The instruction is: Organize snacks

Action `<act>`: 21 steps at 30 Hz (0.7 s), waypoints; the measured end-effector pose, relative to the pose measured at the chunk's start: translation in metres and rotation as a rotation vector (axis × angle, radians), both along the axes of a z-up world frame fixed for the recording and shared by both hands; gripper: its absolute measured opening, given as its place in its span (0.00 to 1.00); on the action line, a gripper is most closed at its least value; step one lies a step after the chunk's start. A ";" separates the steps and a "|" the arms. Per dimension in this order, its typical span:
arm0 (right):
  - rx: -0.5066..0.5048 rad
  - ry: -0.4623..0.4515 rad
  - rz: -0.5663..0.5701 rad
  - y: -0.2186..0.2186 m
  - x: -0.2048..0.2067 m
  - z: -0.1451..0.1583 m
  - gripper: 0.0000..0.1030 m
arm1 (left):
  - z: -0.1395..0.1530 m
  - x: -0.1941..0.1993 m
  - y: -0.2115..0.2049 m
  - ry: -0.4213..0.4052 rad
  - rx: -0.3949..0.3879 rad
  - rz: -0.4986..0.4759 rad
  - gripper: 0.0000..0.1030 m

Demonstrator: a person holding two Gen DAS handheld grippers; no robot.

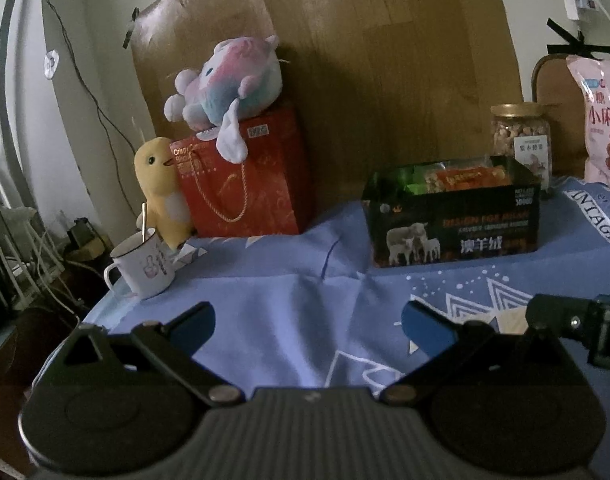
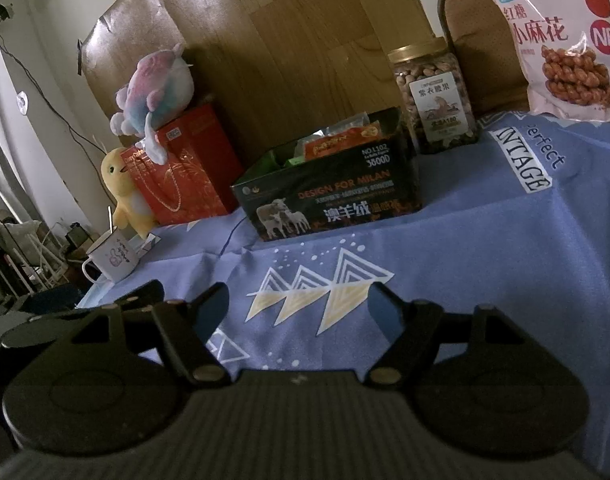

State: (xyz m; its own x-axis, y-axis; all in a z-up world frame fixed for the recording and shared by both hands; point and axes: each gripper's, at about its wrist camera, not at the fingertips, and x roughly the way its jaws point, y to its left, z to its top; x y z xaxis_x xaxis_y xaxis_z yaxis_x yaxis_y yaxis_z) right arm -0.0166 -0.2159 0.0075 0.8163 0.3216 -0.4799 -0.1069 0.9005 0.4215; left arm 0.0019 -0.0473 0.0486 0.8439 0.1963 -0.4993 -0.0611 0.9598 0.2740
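Snacks [image 2: 337,142] boxed; both grippers apparently wide, empty

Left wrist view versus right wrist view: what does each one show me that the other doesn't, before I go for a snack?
Only the left wrist view shows part of the right gripper's body at its right edge; the pink snack bag is cut off there.

Only the right wrist view shows that bag's front almost whole, the jar of nuts unobstructed, and the cloth's printed lettering.

Both show the black box of snack packets, the red gift bag with a pastel plush on top, the yellow plush, the mug with a spoon, and an open, empty gripper: left, right.
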 end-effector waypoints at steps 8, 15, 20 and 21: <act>0.000 -0.001 0.001 0.000 0.000 0.000 0.76 | 0.000 0.000 0.003 0.028 -0.033 -0.007 1.00; 0.000 0.001 0.002 0.000 0.000 0.000 0.76 | -0.003 0.002 0.003 0.061 -0.048 -0.014 1.00; 0.000 0.003 0.009 0.002 -0.001 0.001 0.76 | -0.006 0.004 0.003 0.084 -0.049 -0.022 1.00; 0.000 0.003 0.011 0.002 0.000 0.001 0.76 | -0.006 0.004 0.003 0.090 -0.051 -0.027 1.00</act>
State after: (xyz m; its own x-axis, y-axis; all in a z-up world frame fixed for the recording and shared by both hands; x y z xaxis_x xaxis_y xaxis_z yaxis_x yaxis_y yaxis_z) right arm -0.0171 -0.2141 0.0084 0.8115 0.3300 -0.4823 -0.1152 0.8994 0.4216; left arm 0.0063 -0.0446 0.0427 0.8000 0.1460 -0.5819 -0.0122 0.9737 0.2275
